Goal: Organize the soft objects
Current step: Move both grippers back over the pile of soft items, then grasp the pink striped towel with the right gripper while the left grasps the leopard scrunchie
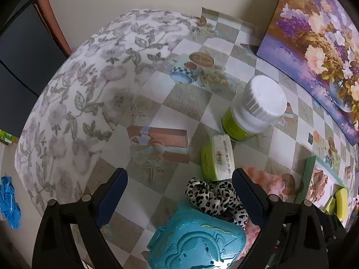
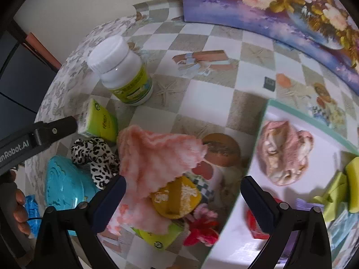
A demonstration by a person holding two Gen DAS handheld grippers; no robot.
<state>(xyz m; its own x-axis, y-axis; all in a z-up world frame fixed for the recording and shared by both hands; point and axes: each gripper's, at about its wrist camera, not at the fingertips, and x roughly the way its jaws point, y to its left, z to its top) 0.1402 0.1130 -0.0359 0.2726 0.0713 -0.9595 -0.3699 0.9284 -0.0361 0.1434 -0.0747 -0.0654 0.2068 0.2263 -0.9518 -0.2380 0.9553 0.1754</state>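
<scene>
The pink fluffy cloth (image 2: 157, 157) lies crumpled on the table (image 2: 202, 94), draped partly over a yellow pouch (image 2: 177, 198), just ahead of the right claw (image 2: 182, 198), whose jaws stand wide apart with nothing between them. Beside it, to the right, the white tray (image 2: 237, 201) already holds a pink bundled cloth (image 2: 282, 150) and some green pieces at its far edge. Left of the pink fluffy cloth sit a leopard-print scrunchie (image 1: 215, 197), a green tissue pack (image 1: 217, 157), a turquoise case (image 1: 195, 244) and a white-capped jar (image 1: 253, 107). The left claw (image 1: 179, 195) is also spread and empty, poised above the scrunchie. The step looks like picking the next soft item; the right claw probably needs to lower and close on the fluffy cloth, then carry it to the tray.
</scene>
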